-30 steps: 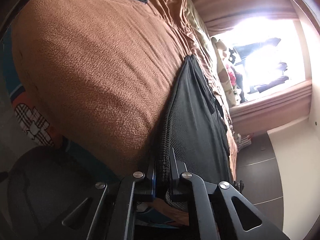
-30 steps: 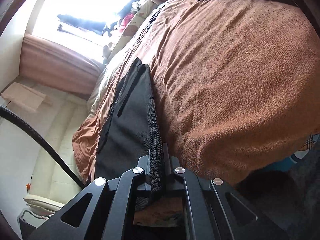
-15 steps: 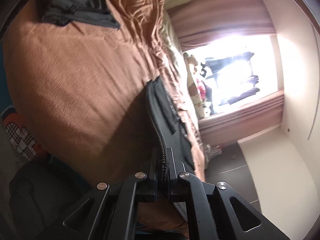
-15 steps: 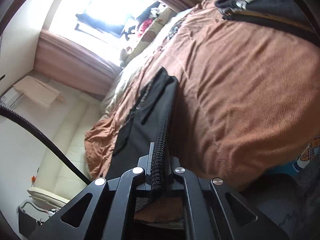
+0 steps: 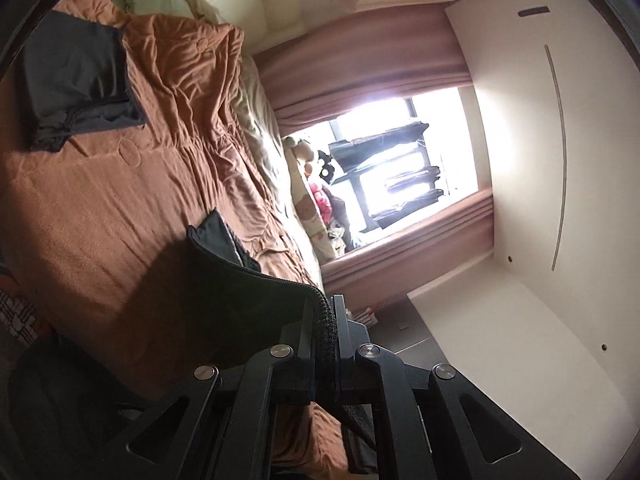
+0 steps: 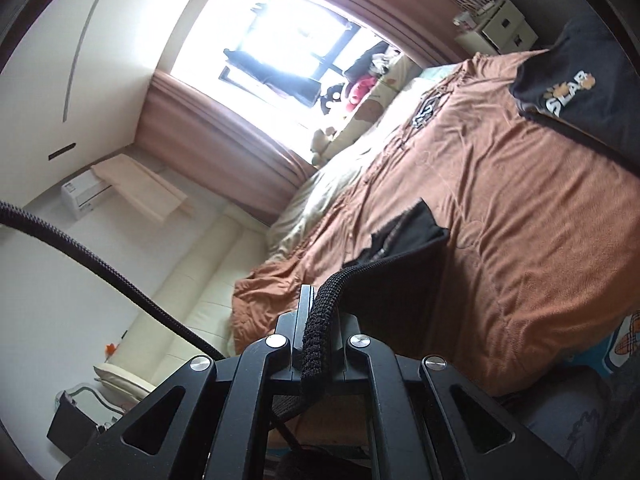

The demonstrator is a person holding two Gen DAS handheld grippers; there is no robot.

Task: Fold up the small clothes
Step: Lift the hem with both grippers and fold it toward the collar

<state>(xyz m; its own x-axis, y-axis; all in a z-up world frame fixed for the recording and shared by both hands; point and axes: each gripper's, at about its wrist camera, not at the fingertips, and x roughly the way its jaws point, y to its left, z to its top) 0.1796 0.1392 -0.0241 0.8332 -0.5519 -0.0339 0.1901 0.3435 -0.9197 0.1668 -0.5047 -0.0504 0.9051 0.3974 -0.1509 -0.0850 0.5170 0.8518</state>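
A pair of black mesh shorts (image 5: 240, 292) hangs lifted above the brown blanket (image 5: 120, 208), held by its thick ribbed waistband. My left gripper (image 5: 326, 312) is shut on one end of that waistband. The right gripper (image 6: 320, 312) is shut on the waistband's other end, and the shorts (image 6: 400, 248) stretch away from it over the blanket (image 6: 520, 200). The far hem of the shorts hovers near the blanket; I cannot tell whether it touches.
A folded dark grey garment (image 5: 76, 80) lies on the bed's far left. A black shirt with a printed logo (image 6: 580, 92) lies at the right. Soft toys (image 5: 316, 196) line the bright window. A black cable (image 6: 100, 264) crosses the right wrist view.
Both grippers have risen and tilted up, lifting the shorts off the blanket; the room's wall and window now fill much of each view. Both stay shut on the waistband.
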